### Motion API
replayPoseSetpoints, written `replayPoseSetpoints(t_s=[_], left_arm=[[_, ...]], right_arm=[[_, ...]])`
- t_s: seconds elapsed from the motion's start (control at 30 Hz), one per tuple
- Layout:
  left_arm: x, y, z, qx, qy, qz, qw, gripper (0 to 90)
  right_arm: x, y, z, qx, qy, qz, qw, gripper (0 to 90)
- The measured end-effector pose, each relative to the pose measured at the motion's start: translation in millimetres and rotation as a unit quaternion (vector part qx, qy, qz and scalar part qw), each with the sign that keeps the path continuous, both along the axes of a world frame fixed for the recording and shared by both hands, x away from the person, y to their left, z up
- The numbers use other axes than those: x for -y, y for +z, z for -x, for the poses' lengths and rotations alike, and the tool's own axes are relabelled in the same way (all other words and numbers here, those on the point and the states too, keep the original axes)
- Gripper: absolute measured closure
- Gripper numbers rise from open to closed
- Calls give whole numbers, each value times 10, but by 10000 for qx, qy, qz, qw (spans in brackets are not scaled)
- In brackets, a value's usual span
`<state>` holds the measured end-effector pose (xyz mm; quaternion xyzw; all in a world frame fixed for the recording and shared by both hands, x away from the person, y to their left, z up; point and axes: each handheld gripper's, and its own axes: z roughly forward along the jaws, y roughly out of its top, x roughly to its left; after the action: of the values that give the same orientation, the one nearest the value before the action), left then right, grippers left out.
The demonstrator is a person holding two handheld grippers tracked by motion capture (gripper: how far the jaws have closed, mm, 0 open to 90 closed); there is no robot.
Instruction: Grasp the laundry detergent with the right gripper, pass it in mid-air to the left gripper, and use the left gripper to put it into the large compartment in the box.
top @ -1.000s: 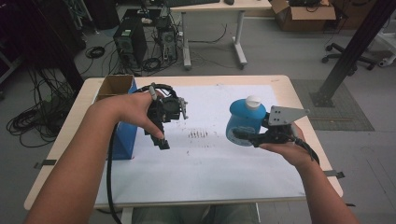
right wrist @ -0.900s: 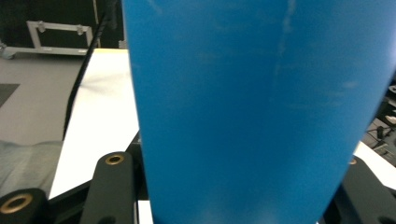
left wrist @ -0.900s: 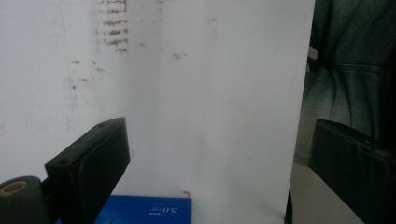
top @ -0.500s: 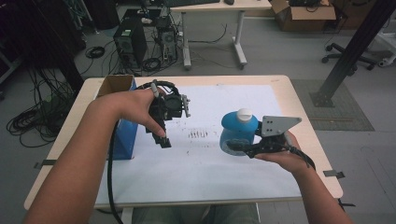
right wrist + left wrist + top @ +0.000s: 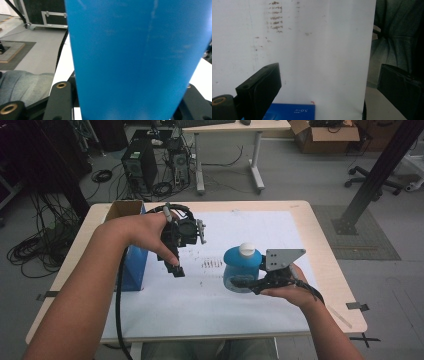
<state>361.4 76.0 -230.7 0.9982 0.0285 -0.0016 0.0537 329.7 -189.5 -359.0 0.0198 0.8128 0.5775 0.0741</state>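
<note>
At the left edge of the wooden table (image 5: 327, 254), a blue rectangular box (image 5: 134, 269) with a brown cardboard top stands upright; in the left gripper view its glossy blue face with small white print shows at the bottom edge. Just right of it, the left gripper (image 5: 176, 268) hangs from the person's left hand (image 5: 150, 231), pointing down over the white paper sheet (image 5: 200, 300) that covers most of the tabletop. Its matte black jaws stand wide apart in the left gripper view, released, with nothing between them but bare paper. A thick black cable (image 5: 119, 310) trails from it toward the near edge.

On the sheet between the two grippers lies a patch of short dark smudged marks (image 5: 212, 264) in rows, rough and brownish against the smooth white.

Right of the marks, the blue plastic bottle (image 5: 241, 269) with a round white cap (image 5: 247, 249) stands upright near the middle of the table. The right gripper (image 5: 247, 284) grasps its lower body from the right side, jaws clenched against the smooth, rounded blue wall, which shows faint scuffs and a vertical seam in the right gripper view. A grey three-cornered plate (image 5: 281, 257) sits on top of the gripper.
</note>
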Motion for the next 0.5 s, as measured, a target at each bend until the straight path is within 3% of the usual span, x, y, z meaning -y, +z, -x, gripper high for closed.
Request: replayPoseSetpoints(t_s=[0.5], left_arm=[[71, -6, 4, 8, -69, -17, 10000, 54]], right_arm=[[-271, -197, -159, -301, 265, 118, 9991, 446]])
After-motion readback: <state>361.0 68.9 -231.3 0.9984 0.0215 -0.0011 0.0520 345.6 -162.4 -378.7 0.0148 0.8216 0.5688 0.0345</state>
